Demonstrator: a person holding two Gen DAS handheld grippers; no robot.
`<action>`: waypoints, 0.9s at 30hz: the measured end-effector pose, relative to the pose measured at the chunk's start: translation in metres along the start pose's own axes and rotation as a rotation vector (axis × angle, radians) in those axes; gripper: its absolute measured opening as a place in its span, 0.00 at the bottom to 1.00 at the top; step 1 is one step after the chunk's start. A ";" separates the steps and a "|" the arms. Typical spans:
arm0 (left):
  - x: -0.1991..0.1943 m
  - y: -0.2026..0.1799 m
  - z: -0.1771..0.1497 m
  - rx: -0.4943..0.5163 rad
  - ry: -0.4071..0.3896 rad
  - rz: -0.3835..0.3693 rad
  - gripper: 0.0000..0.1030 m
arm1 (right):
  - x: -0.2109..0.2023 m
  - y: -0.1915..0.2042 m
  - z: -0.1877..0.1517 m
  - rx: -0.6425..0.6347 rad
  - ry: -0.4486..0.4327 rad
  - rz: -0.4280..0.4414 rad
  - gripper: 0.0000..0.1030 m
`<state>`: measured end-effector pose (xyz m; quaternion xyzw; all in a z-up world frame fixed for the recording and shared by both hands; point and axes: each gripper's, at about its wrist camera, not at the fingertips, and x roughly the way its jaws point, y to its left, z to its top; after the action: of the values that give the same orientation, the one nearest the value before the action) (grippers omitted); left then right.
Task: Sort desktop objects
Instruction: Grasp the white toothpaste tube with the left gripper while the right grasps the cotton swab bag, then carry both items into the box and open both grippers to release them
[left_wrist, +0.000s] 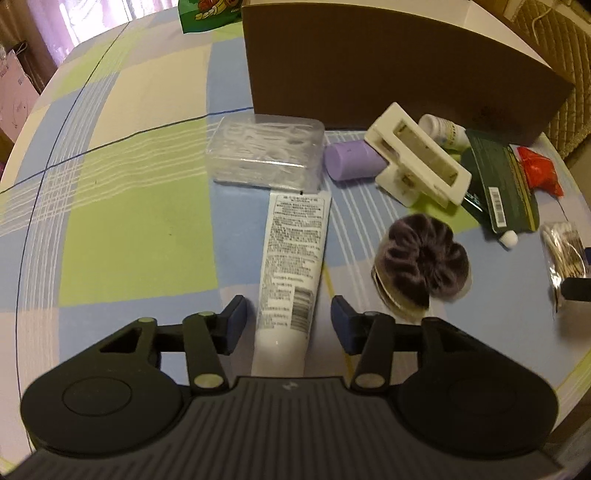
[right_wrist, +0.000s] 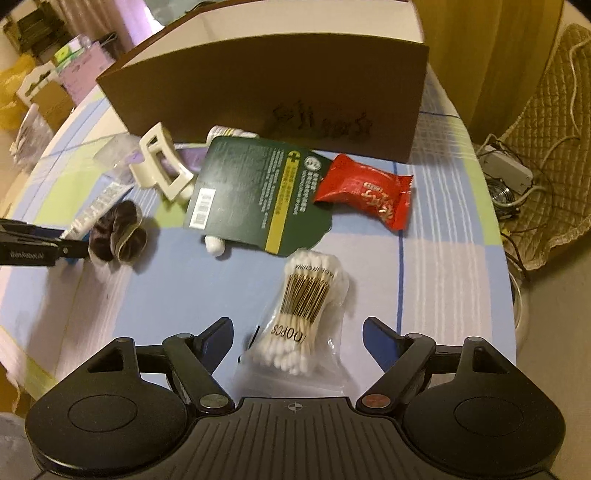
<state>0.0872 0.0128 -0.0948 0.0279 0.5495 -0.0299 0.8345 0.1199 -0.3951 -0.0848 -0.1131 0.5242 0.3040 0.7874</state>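
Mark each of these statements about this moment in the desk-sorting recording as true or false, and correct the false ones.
1. The white tube lies between the left gripper fingers. True; the pads stand clear of it.
2. The right gripper is clamped on the red snack packet. False: its jaws are open around the cotton swab pack, and the packet lies farther off near the cardboard box.
3. The dark scrunchie is inside the box. False: it lies on the tablecloth beside the tube.
4. The cream hair claw lies in front of the box. True.
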 end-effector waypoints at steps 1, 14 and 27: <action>-0.001 0.001 -0.002 -0.002 0.000 -0.003 0.30 | 0.001 0.001 0.000 -0.012 0.001 0.001 0.77; -0.021 0.000 -0.037 -0.109 0.022 -0.039 0.24 | 0.002 -0.004 0.005 -0.130 0.019 0.059 0.25; -0.078 0.014 -0.030 -0.254 -0.098 -0.120 0.24 | -0.017 -0.007 0.037 -0.010 0.006 0.219 0.24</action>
<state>0.0302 0.0309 -0.0349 -0.1123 0.5083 -0.0116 0.8537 0.1473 -0.3886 -0.0553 -0.0598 0.5343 0.3905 0.7473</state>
